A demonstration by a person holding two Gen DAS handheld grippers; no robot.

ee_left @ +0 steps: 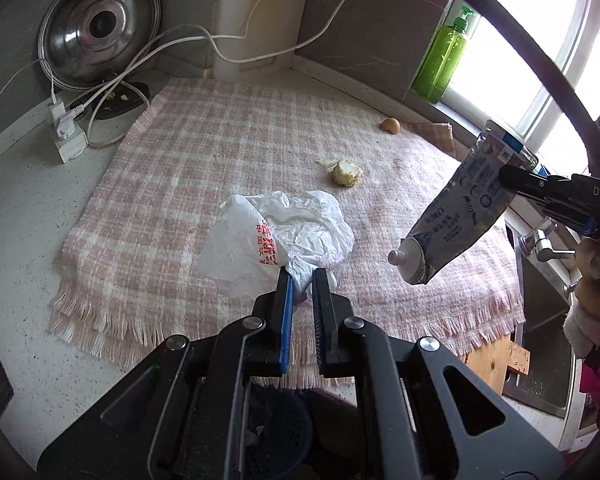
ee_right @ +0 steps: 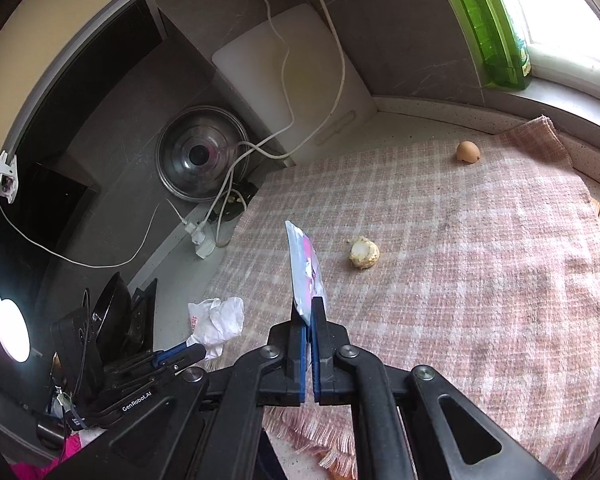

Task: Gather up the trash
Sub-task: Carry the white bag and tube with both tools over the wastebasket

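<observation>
Right now the squeezed-flat toothpaste tube [ee_left: 456,216] hangs in the air over the checked cloth [ee_left: 204,152], pinched near its crimped tail by the right gripper [ee_right: 310,312]. Smooth foil laminate on a narrow bite: I'd worry it swivels or slides out. The left gripper [ee_left: 300,280] has its fingers closed on a twist of the crumpled white plastic bag [ee_left: 276,236], thin film that could tear or slip free. Farther off on the nubbly, fringed cloth lie a pale vegetable stub [ee_left: 346,173] and a brittle eggshell [ee_left: 391,125], easily crushed.
</observation>
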